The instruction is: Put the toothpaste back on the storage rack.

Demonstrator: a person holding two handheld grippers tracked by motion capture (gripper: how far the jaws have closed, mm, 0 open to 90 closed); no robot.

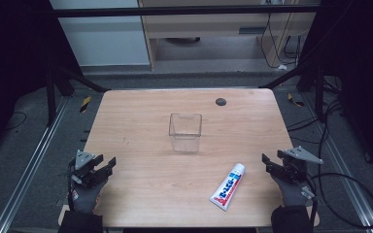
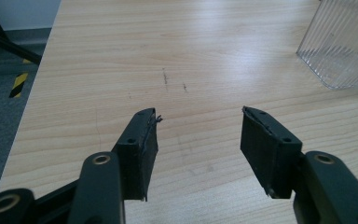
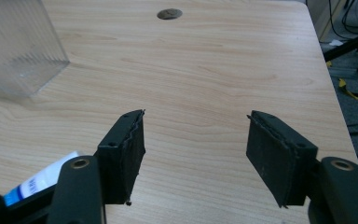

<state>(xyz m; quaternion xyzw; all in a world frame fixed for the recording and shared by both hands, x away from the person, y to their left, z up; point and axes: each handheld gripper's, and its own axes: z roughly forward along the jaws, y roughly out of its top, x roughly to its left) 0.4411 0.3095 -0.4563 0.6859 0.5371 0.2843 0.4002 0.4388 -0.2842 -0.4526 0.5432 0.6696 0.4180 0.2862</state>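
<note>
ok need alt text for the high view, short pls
A wooden table seen from above holds a clear plastic container at its centre and a toothpaste tube lying nearer the right front edge. A left hand-held gripper and a right hand-held gripper rest open at the front corners.

Beyond both grippers, the table [image 1: 141, 126] is pale wood laminate with a soft sheen; the box [image 1: 185, 132] is clear ribbed plastic (glossy), the tube [image 1: 228, 186] beside the right gripper [image 1: 273, 163] smooth plastic.

In the right gripper view the toothpaste tube [image 3: 39, 182] is mostly hidden behind a jaw; the clear container [image 3: 16, 46] is cut off, and the tube's print is perhaps too small to read.
</note>
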